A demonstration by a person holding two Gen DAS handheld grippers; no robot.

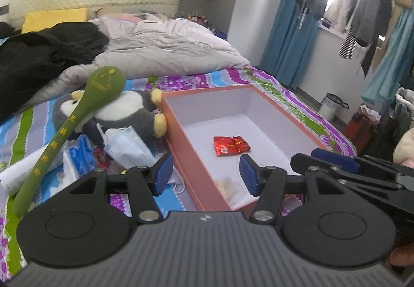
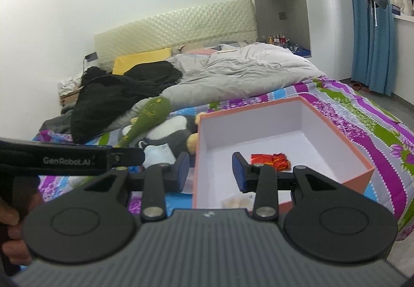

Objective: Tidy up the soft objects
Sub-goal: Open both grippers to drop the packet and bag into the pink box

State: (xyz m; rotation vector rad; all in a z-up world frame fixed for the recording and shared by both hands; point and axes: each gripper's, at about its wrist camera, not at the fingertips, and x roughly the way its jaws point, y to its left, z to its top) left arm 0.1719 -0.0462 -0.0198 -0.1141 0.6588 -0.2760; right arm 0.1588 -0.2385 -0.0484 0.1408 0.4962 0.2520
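The left gripper (image 1: 204, 173) hovers with its blue-padded fingers (image 1: 162, 173) parted and nothing between them, poised over the near left wall of the open salmon-pink cardboard box (image 1: 178, 129). The right gripper (image 2: 210, 171) also has its fingers (image 2: 239, 173) released and empty, spanning the same wall of the box from the other hand's side. Both seem free to fetch the next item.

Inside the box lie a crumpled red foil packet (image 1: 231, 145) near the middle of the white floor and a pale translucent wrapper (image 1: 227, 187) in the near corner, apparently already sorted.

Just left of the box, touching its wall, lies a grey-and-white plush penguin with yellow feet (image 1: 129, 113); a long green plush hammer-shaped massager (image 1: 67, 129) lies across it, and a light blue face mask (image 1: 128, 146) rests in front. These soft things are likely next for the box.

Everything sits on a bed with a purple, blue and green patterned sheet (image 1: 289, 95). Behind the box lie a rumpled grey duvet (image 1: 168, 51), black clothing (image 1: 38, 54) and a yellow pillow (image 1: 54, 18); blue curtains (image 1: 289, 36) hang to its right.
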